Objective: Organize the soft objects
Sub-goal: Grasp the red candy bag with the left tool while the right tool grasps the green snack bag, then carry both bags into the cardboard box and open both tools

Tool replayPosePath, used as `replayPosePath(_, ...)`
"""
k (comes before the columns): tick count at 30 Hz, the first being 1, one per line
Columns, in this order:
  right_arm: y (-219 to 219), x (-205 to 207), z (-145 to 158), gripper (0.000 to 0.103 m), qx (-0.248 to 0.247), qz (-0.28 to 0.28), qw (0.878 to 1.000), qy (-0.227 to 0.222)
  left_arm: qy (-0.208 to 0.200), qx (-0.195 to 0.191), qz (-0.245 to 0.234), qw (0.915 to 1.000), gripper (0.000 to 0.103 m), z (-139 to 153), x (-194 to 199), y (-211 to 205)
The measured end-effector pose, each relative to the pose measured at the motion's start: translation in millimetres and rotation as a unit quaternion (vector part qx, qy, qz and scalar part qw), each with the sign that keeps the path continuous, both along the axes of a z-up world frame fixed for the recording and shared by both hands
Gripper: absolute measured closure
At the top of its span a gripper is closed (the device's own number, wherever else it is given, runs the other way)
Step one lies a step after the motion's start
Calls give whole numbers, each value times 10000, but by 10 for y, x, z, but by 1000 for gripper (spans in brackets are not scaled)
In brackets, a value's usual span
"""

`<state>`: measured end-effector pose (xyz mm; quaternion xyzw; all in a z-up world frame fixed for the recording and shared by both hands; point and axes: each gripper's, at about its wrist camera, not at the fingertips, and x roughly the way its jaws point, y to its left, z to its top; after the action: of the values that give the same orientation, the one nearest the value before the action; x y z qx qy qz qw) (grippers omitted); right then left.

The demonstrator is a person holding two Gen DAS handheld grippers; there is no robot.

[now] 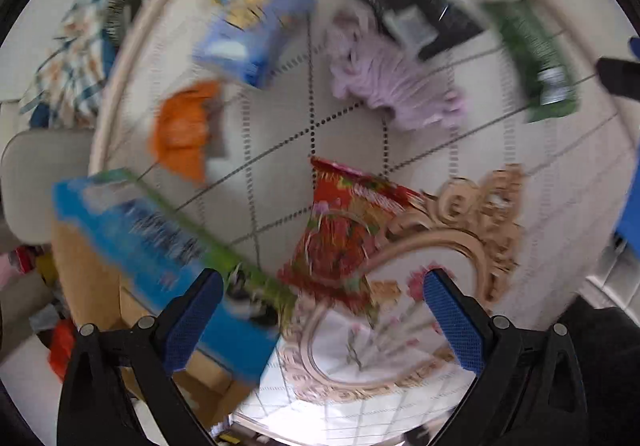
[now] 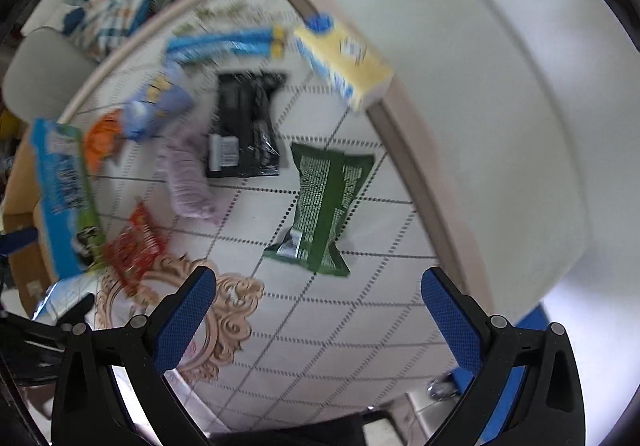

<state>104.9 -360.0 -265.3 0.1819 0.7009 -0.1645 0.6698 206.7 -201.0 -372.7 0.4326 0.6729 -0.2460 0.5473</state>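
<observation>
Soft packets lie on a white quilted table (image 1: 352, 134). In the left wrist view I see a red packet (image 1: 340, 230), a lilac cloth bundle (image 1: 392, 82), an orange packet (image 1: 184, 130), a light blue packet (image 1: 256, 30), a black packet (image 1: 404, 2) and a green packet (image 1: 536, 54). My left gripper (image 1: 320, 320) is open and empty, just short of the red packet. In the right wrist view the green packet (image 2: 326, 206), black packet (image 2: 244, 126), lilac bundle (image 2: 188, 178) and red packet (image 2: 134, 246) lie ahead. My right gripper (image 2: 318, 316) is open and empty above the table. Both views are blurred.
A blue box (image 1: 152, 250) sits on a cardboard carton (image 1: 96, 286) at the table's left edge. An ornate floral tray (image 1: 400, 326) lies at the near edge; it also shows in the right wrist view (image 2: 224, 314). A yellow and blue carton (image 2: 344, 62) stands by the white wall (image 2: 500, 106).
</observation>
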Motion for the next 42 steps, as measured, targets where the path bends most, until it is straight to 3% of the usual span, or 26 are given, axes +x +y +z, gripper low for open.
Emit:
replayPosePath(4, -72, 129, -457, 0, 193, -140, 9993, 303, 355, 431, -292, 9980, 1, -434, 28, -92)
replayPosePath(5, -91, 148, -547, 1, 265, -186, 9988, 355, 393, 533, -315, 9973, 5, -517, 36, -102)
replayPosePath(7, -119, 189, -706, 1, 396, -262, 9979, 436, 412, 624, -398, 9964, 44, -611, 0, -103)
replayPosePath(9, -145, 213, -851, 7, 502, -358, 9968, 504, 531, 682, -243, 9960, 54, -669, -34, -81)
replayPosePath(10, -152, 219, -918, 10, 518, -399, 9963, 551, 500, 661, -132, 9965, 54, -663, -38, -75)
replayPosePath(12, -142, 226, -1025, 30, 586, -401, 9957, 599, 604, 504, 513, 9956, 56, -603, 30, -14)
replayPosePath(13, -126, 223, -1086, 38, 617, -380, 9953, 637, 708, 372, 1042, 9913, 57, -569, 93, 42)
replayPosePath(14, -104, 202, -1155, 56, 545, -357, 9951, 747, 840, 161, 1726, 9813, 57, -528, 168, 129)
replayPosePath(17, -29, 105, -1205, 61, 527, -180, 9952, 800, 1068, -366, 2952, 9487, 57, -441, 248, 346)
replayPosePath(21, 98, -35, -1275, 60, 723, 153, 9925, 977, 1351, -646, 3503, 9246, 50, -429, 183, 495)
replayPosePath(24, 118, -89, -1276, 54, 536, 164, 9951, 817, 1423, -790, 3556, 9203, 50, -425, 69, 552)
replayPosePath(26, 141, -123, -1264, 54, 380, 143, 9973, 614, 1142, -815, 3364, 9312, 51, -366, 39, 561)
replayPosePath(27, 146, -138, -1266, 55, 402, 88, 9976, 554, 959, -873, 3299, 9351, 57, -339, 54, 557)
replayPosePath(32, 103, -260, -1357, 69, 480, -293, 9976, 393, 555, -1040, 3332, 9355, 61, -18, 45, 541)
replayPosePath(35, 102, -334, -1228, 71, 673, -356, 9967, 263, 320, -1252, 3343, 9336, 61, 391, -90, 607)
replayPosePath(37, 198, -375, -1014, 72, 711, -235, 9971, 158, 235, -1480, 3464, 9260, 61, 709, -137, 683)
replayPosePath(42, 558, -330, -309, 72, 1025, 367, 9935, -326, -70, -2239, 3947, 8911, 61, 1562, -203, 1141)
